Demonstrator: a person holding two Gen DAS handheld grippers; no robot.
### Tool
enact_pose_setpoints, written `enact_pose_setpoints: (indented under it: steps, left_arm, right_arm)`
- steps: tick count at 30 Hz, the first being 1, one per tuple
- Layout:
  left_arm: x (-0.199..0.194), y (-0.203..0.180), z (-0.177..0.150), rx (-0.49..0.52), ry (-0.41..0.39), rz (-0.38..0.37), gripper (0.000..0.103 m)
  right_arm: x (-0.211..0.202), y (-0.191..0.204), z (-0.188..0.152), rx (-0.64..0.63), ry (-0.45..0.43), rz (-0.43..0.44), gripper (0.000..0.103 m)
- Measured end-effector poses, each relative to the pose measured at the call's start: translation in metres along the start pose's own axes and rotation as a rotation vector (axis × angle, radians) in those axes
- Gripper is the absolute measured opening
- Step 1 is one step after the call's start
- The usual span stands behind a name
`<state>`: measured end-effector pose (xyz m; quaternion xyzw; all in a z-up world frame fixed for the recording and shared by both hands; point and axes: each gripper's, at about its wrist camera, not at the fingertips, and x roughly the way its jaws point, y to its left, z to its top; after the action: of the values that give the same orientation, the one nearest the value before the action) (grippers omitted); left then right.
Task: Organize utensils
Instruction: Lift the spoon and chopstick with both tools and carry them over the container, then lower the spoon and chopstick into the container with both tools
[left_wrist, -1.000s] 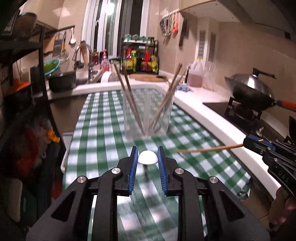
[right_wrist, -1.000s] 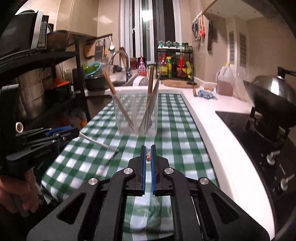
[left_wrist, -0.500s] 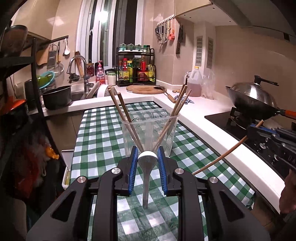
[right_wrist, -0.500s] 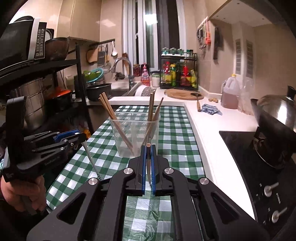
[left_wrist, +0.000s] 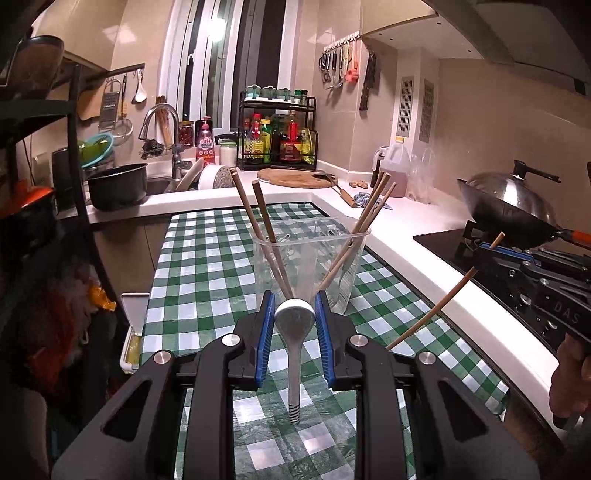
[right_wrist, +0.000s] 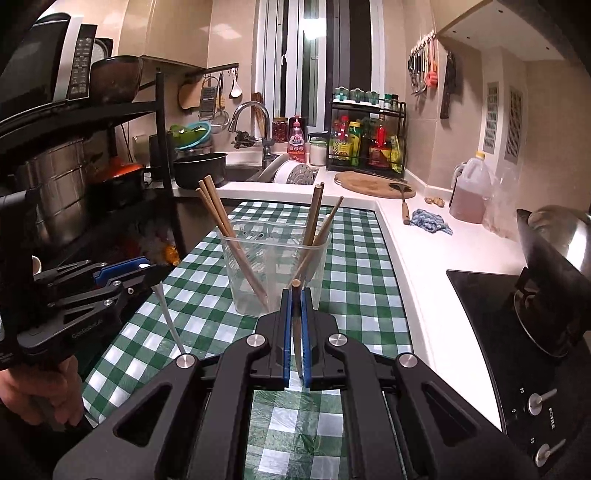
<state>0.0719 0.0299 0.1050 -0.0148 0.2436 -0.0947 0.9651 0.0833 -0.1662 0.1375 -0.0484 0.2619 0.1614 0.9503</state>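
While left gripper (left_wrist: 294, 314) pinches spoon (left_wrist: 294, 334); right gripper (right_wrist: 295, 295) clamps chopstick (right_wrist: 296, 321).

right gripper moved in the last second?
Yes. The right gripper, shut on a chopstick, rose and tipped it up; the clear cup now sits lower in view.

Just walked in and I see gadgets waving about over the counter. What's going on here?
A person is sorting utensils with a handheld gripper in each hand. The left gripper is clamped on a white ceramic spoon, bowl up, handle hanging down. The right gripper is shut on a single wooden chopstick. Both hang just short of the clear plastic cup on the green checked tablecloth, which already holds several wooden chopsticks.
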Motion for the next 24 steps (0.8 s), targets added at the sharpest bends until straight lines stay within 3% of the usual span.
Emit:
enact_pose_setpoints:
  steps: [24]
  left_arm:
    - [0.0007, 0.0044, -0.0066, -0.012, 0.003, 0.005, 0.022]
  right_arm:
    - [0.0082, 0.0083, -0.0054, -0.035, 0.017, -0.024, 0.006]
